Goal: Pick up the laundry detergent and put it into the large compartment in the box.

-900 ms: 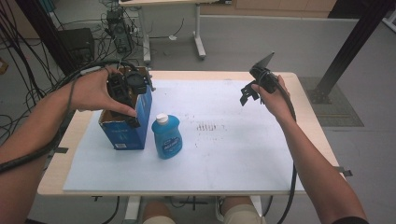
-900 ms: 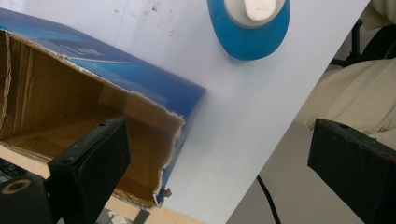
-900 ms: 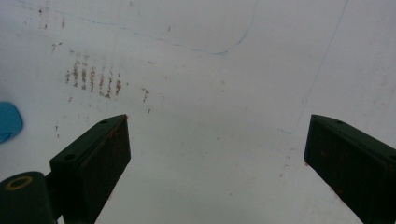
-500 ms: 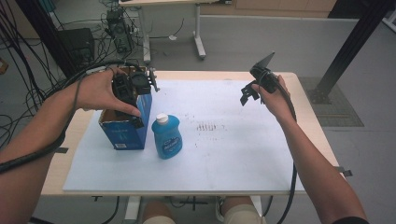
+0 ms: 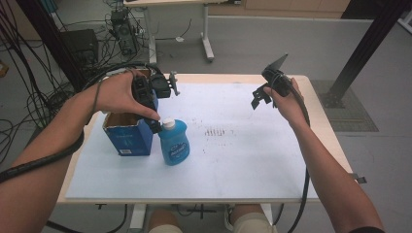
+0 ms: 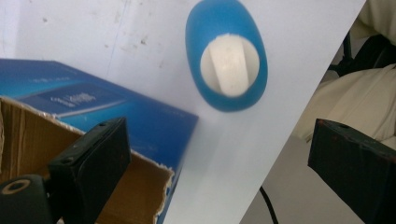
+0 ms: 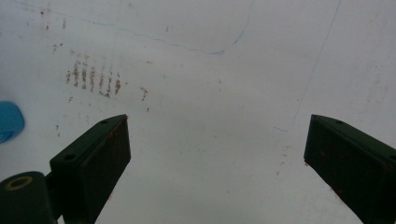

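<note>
A blue bottle (image 5: 173, 143) with a white cap stands upright on the white table sheet (image 5: 243, 155), just right of an open blue cardboard box (image 5: 127, 138). My left gripper (image 5: 156, 121) hangs over the box's right edge, close beside the cap, pointing down. In the left gripper view its jaws (image 6: 219, 135) stand wide open with nothing between them; the bottle (image 6: 226, 60) lies ahead, seen from above, and the box (image 6: 107, 112) is at the lower left. My right gripper (image 5: 260, 96) is held above the table's back right, open (image 7: 215, 121) over bare sheet.
Brown smudges (image 5: 214, 131) mark the sheet right of the bottle, also seen as marks (image 7: 93, 79) in the right gripper view. The person's knees (image 5: 248, 224) are at the near edge. Cables and equipment (image 5: 121, 29) lie on the floor behind the table.
My left gripper has moved right from above the box toward the bottle. The bottle, the box and the right gripper have stayed where they were.
</note>
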`<state>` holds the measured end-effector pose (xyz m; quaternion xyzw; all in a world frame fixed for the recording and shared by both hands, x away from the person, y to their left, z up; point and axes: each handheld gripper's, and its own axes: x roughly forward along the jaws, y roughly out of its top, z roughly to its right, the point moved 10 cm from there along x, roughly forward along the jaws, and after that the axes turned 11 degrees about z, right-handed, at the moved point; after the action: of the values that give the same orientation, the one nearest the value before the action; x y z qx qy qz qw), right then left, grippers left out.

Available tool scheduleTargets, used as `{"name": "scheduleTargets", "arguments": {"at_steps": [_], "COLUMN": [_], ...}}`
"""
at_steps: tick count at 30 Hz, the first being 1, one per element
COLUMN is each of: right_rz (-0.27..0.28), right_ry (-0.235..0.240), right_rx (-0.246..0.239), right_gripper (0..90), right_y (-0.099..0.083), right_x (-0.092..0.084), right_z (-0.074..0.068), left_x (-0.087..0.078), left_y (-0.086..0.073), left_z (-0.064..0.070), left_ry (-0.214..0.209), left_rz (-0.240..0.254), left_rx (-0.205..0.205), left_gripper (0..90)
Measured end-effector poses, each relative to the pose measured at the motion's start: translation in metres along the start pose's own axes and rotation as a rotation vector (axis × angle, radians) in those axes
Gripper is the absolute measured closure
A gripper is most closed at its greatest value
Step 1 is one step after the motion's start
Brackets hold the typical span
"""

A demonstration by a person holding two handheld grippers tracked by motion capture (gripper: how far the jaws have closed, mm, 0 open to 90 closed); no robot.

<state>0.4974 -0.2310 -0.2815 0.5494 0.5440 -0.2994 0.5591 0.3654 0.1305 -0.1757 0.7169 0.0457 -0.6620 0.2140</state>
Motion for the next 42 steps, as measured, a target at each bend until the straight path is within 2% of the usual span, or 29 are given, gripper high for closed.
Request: {"name": "scheduleTargets", "arguments": {"at_steps": [26,31,42], "right_rz": [0.009,0.01,0.009], "right_ry": [0.004,0.005,0.007], "right_rx": [0.006,0.004,0.001], "right_gripper": [7.0,7.0,7.0], "right_y": [-0.003,-0.004,-0.005], "right_x": [-0.006,-0.007,-0.008], "right_z": [0.004,0.005,0.005], "left_x": [0.006,0.006,0.018], "left_y": [0.041,0.046,0.046], "left_z": [0.007,0.007,0.008], "left_ry": [0.007,0.015,-0.007], "left_rz": [0.023,0.015,0.007], "left_rx": [0.045,0.05,0.028], "left_gripper": [5.7,5.7,5.4]}}
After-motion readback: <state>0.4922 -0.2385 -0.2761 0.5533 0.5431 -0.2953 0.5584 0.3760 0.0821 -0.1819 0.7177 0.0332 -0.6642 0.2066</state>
